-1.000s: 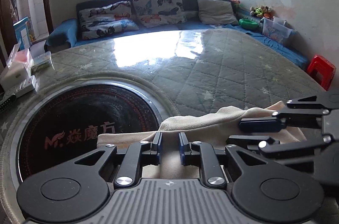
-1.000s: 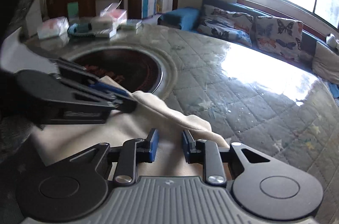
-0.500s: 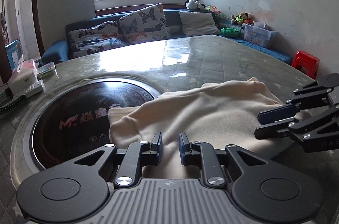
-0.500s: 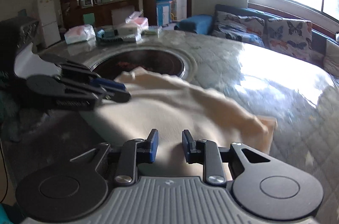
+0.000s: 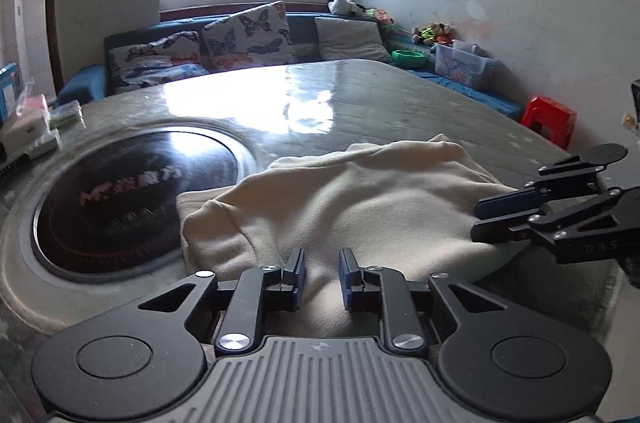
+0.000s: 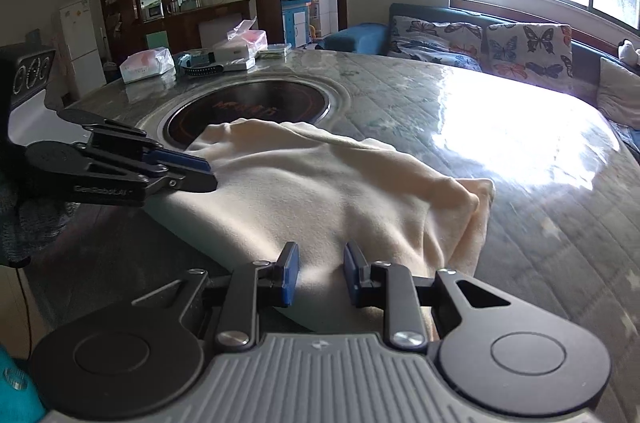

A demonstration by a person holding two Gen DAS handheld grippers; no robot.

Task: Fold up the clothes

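Note:
A cream fleece garment (image 5: 352,199) lies folded in a loose heap on the round table, one edge over the black hotplate. It also shows in the right wrist view (image 6: 320,191). My left gripper (image 5: 321,277) is open and empty, fingers just above the garment's near edge. My right gripper (image 6: 318,273) is open and empty over the garment's other near edge. Each gripper shows in the other's view, the right one (image 5: 486,219) at the garment's right side, the left one (image 6: 204,173) at its left side.
A black round hotplate (image 5: 132,199) is set into the quilted table top (image 5: 360,95). Boxes and tissue packs (image 6: 192,59) sit at the table's far side. A sofa with butterfly cushions (image 5: 240,39) stands behind, and a red stool (image 5: 548,119) is by the wall.
The garment went from held up near the table to lying spread on it. Both grippers have let go and drawn back toward the near edge.

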